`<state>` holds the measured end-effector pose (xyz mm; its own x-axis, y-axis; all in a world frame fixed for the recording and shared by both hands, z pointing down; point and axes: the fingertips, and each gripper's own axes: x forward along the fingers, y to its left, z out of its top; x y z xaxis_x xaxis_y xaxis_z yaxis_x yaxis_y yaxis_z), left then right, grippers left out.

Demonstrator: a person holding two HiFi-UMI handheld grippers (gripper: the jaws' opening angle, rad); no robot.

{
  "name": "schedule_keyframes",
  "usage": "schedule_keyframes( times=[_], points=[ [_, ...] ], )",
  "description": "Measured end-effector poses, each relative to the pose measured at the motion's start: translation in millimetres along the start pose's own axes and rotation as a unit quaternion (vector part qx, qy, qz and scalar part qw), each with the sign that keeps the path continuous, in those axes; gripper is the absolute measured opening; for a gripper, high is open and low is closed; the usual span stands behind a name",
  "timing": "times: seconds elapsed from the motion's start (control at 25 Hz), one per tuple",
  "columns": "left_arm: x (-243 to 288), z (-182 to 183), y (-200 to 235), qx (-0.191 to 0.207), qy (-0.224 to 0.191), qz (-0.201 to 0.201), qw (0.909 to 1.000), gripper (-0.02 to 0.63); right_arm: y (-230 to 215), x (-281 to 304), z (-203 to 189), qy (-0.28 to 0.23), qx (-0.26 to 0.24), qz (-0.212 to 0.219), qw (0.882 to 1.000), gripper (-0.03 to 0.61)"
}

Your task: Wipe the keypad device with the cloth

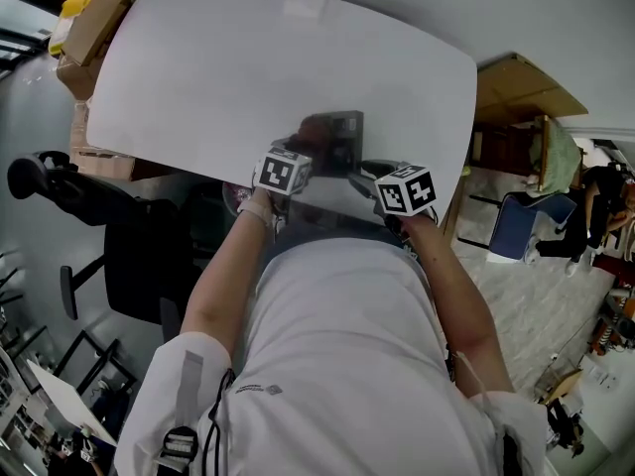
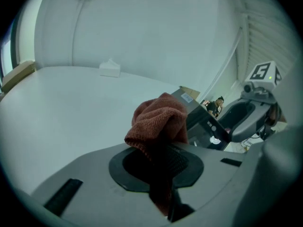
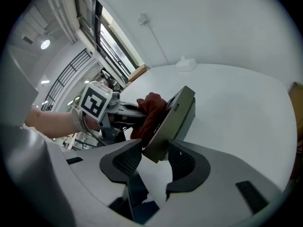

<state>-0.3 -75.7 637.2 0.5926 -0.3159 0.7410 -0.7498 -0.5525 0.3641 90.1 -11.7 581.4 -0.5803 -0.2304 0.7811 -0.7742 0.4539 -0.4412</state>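
Note:
My left gripper [image 2: 158, 161] is shut on a reddish-brown cloth [image 2: 158, 119], which bunches up above its jaws. The cloth [image 3: 150, 109] lies against the face of the grey keypad device [image 3: 174, 117], which stands tilted on edge above the white table [image 1: 198, 67]. My right gripper [image 3: 158, 160] holds the device's lower corner between its pads. In the head view both grippers, left [image 1: 303, 152] and right [image 1: 375, 172], meet at the device [image 1: 339, 132] near the table's front edge. The keypad face itself is mostly hidden.
A small white box [image 2: 110, 69] sits at the table's far side. Cardboard boxes [image 1: 89, 28] stand off the table's left end, a black office chair [image 1: 60, 186] at the left and a wooden desk [image 1: 521, 97] at the right.

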Motion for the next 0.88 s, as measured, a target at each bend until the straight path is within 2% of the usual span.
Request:
schedule_keyframes(
  times=[0.2, 0.36, 0.52, 0.88],
  points=[
    [-25.4, 38.2, -42.8, 0.026, -0.057, -0.071, 0.9955, 0.058, 0.0, 1.6, 0.4, -0.014, 0.007, -0.012, 1.0, 0.183],
    [-30.6, 41.1, -79.7, 0.042, -0.069, -0.121, 0.9893, 0.06, 0.6, 1.3, 0.8, -0.02, 0.005, -0.016, 1.0, 0.183],
    [-21.1, 34.0, -86.8, 0.043, -0.071, -0.127, 0.9884, 0.058, 1.0, 2.6, 1.2, -0.022, 0.005, -0.016, 1.0, 0.183],
    [-14.6, 18.6, -62.8, -0.03, -0.08, -0.12, 0.989, 0.058, 0.5, 3.1, -0.3, -0.023, -0.001, -0.024, 0.999, 0.183]
  ],
)
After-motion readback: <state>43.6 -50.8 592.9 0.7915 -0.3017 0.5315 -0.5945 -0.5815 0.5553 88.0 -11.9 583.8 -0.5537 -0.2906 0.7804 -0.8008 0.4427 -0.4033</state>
